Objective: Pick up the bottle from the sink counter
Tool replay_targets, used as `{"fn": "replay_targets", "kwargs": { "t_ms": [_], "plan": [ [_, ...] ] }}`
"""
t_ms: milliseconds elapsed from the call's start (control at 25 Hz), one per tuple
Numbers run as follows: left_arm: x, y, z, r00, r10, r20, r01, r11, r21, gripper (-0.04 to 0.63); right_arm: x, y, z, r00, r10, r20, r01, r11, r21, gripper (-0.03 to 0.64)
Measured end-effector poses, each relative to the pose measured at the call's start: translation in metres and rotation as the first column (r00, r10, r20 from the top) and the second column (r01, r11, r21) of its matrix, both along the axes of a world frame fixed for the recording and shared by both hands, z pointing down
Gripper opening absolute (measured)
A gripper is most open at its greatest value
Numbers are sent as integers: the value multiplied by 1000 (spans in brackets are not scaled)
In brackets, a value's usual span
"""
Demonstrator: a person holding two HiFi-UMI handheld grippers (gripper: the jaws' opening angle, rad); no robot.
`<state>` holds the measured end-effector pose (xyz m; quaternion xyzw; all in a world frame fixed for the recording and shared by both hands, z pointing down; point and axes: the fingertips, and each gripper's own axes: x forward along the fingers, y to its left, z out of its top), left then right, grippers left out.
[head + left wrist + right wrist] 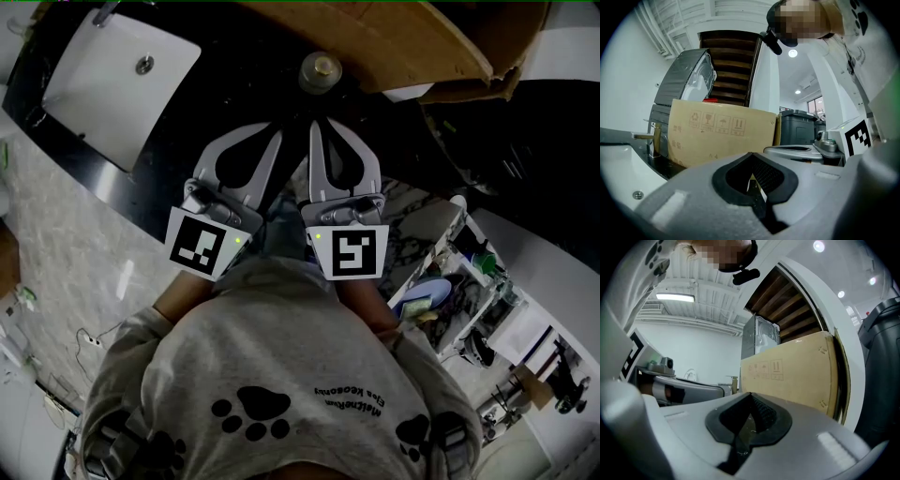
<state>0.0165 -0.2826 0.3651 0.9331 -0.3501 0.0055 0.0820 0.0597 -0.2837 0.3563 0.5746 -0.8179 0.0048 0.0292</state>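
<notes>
In the head view the bottle (320,70), seen from above with a round gold-coloured top, stands on the dark sink counter (216,103) just beyond my two grippers. The left gripper (269,131) and the right gripper (322,127) are held side by side close to the person's chest. Their tips point toward the bottle and stop short of it. Both are shut with nothing between the jaws, as the left gripper (752,180) and the right gripper (747,420) show in their own views. Neither gripper view shows the bottle.
A white sink basin (122,80) is set in the counter at the left, with a faucet (654,138) at its back. A large cardboard box (394,37) stands behind and right of the bottle. Grey bins (804,126) stand beyond the box, and a cluttered shelf (469,281) is at lower right.
</notes>
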Motion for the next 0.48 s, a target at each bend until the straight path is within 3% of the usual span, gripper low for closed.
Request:
{"fn": "replay_targets", "kwargs": {
  "t_ms": [480],
  "plan": [
    [8, -20, 18, 1000, -16, 15, 17, 1000, -27, -1, 7, -25, 28, 1000, -9, -6, 8, 999, -31, 0]
  ]
}}
